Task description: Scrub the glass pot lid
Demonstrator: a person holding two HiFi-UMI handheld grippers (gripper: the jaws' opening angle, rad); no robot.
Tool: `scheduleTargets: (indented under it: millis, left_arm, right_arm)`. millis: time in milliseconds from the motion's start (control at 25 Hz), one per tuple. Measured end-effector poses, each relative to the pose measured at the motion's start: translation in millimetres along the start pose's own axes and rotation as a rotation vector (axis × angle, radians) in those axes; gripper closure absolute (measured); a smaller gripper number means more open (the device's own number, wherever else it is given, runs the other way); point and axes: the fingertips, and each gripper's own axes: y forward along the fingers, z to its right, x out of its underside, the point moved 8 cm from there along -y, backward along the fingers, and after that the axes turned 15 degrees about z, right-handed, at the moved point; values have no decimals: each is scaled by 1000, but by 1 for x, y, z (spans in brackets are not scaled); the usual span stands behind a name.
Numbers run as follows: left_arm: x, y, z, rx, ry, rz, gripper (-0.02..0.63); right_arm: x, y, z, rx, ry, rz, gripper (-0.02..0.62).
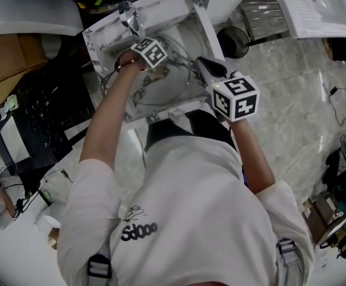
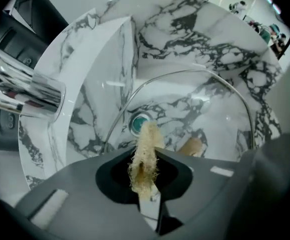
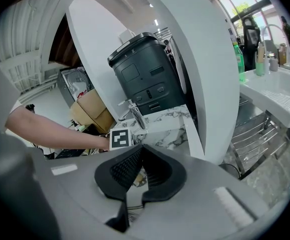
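Two hand-held grippers met over a marble sink [image 2: 194, 29], chrome faucet [image 2: 30, 91] at left. Left gripper [image 2: 144, 170] was clamped on a loofah scrubber [image 2: 145, 139], which pointed at the glass pot lid [image 2: 194, 104] tilted in the basin. Right gripper [image 3: 140, 149] pinched the lid's rim.
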Motion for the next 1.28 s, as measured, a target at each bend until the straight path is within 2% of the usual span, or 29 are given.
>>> scheduleTargets:
  millis: [360,480,560,640,840,960,1040,1120,1280]
  left_arm:
    - [-20,-3,36,126,-66,126,561]
    - [-23,-4,41,172,-148,216,561]
    - [-26,-12,42,176,-203,271,561]
    - [-28,-17,47,184,-220,312,561]
    - [-33,-20,73,292,-152,405,561]
    - [-35,-23,88,337,-83,471,561]
    - [-34,-25,96,377,-41,485,561]
    - [-30,-24,105,448,-20,459,561]
    - [-15,-27,121,605,30,331,560]
  right_arm:
    - [7,-2,-5,24,12,7,592]
    - [9,-2,-7,25,11,6,592]
    - [10,-2,-8,26,14,7,592]
    - [11,-1,-10,27,17,9,592]
    - [12,-1,-13,23,15,9,592]
    - [12,-1,-14,19,11,8,592]
    - [12,0,-14,16,8,7,592]
    - [12,0,-14,13,6,5,592]
    - [11,1,-16,3,1,4,592]
